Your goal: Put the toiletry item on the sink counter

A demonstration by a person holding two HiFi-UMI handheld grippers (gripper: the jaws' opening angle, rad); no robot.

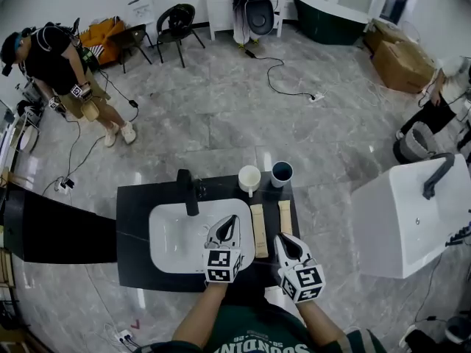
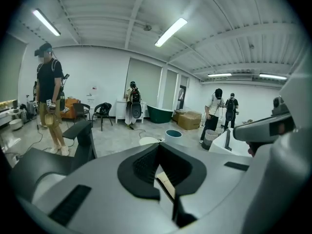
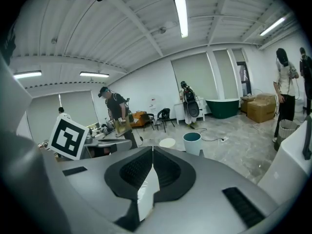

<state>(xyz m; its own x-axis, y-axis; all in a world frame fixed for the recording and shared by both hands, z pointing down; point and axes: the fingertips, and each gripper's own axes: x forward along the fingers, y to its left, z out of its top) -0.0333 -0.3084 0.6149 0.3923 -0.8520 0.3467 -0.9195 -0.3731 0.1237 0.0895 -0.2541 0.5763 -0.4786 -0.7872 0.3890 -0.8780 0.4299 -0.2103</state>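
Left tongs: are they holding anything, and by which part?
Nothing. The left tongs are shut with nothing between them. Both tan packets lie on the counter.

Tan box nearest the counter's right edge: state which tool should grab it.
Right, probably. The right tool sits just short of that tan box, pointing at it; the left tool is over the basin, another box between.

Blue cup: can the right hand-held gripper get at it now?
Likely yes: the blue cup stands straight ahead of the right hand-held gripper, with only a flat beige box lying between. Its shut jaws must open first.
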